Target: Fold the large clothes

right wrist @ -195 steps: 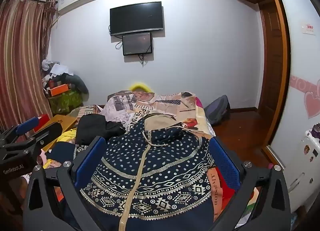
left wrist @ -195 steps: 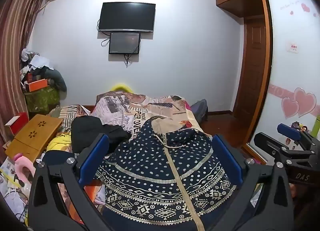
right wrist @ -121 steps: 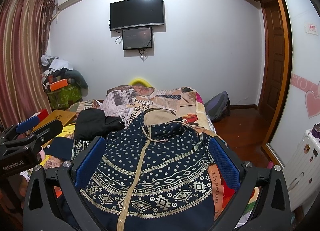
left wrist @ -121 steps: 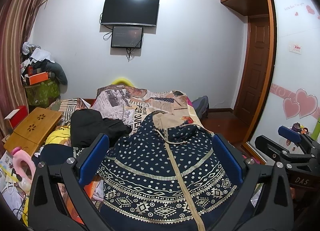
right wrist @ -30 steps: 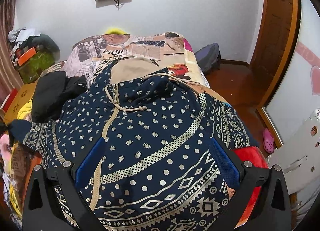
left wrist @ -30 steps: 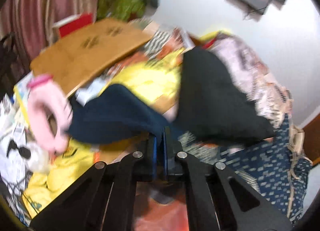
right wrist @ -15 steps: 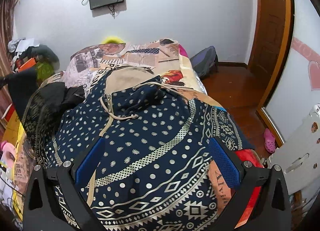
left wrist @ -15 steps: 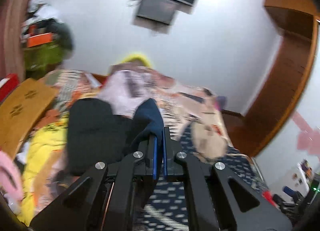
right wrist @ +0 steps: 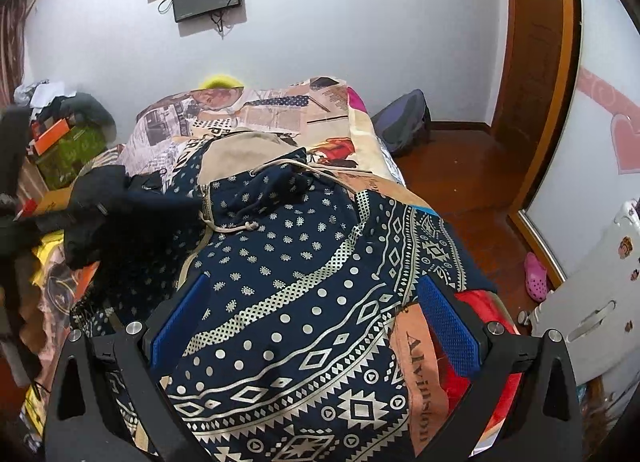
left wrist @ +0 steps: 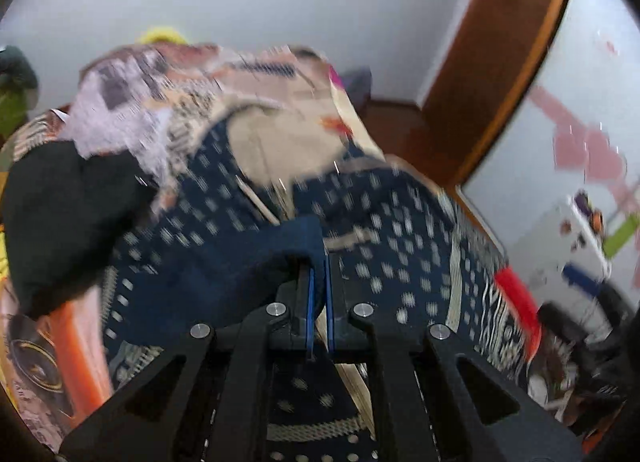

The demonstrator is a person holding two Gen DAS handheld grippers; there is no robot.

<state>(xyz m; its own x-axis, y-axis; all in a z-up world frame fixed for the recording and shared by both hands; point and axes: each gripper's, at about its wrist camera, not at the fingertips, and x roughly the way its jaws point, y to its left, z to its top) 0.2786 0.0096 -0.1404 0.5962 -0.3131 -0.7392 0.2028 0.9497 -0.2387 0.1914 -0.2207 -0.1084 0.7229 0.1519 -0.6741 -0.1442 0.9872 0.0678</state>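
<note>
A navy hoodie (right wrist: pixel 304 262) with cream dots, bands and a zip lies face up on the bed, hood toward the wall. My left gripper (left wrist: pixel 317 262) is shut on the plain navy cuff of its sleeve (left wrist: pixel 248 258). It holds the cuff above the hoodie's chest (left wrist: pixel 400 229), near the zip. The left wrist view is blurred by motion. In the right wrist view the lifted sleeve (right wrist: pixel 160 201) stretches in from the left toward the collar. My right gripper (right wrist: pixel 312 290) stands open over the hoodie's lower front, with nothing between its pads.
A black garment (right wrist: pixel 100 189) lies beside the hoodie on the left. The bed's newspaper-print sheet (right wrist: pixel 280 109) shows beyond the hood. A red item (right wrist: pixel 480 302) sticks out at the bed's right edge. A backpack (right wrist: pixel 404 121), wooden floor and a door (right wrist: pixel 536 41) are to the right.
My left gripper, still shut on the cuff, has swung from the cluttered left side of the bed to over the hoodie's chest, dragging the sleeve across. The right gripper has barely moved.
</note>
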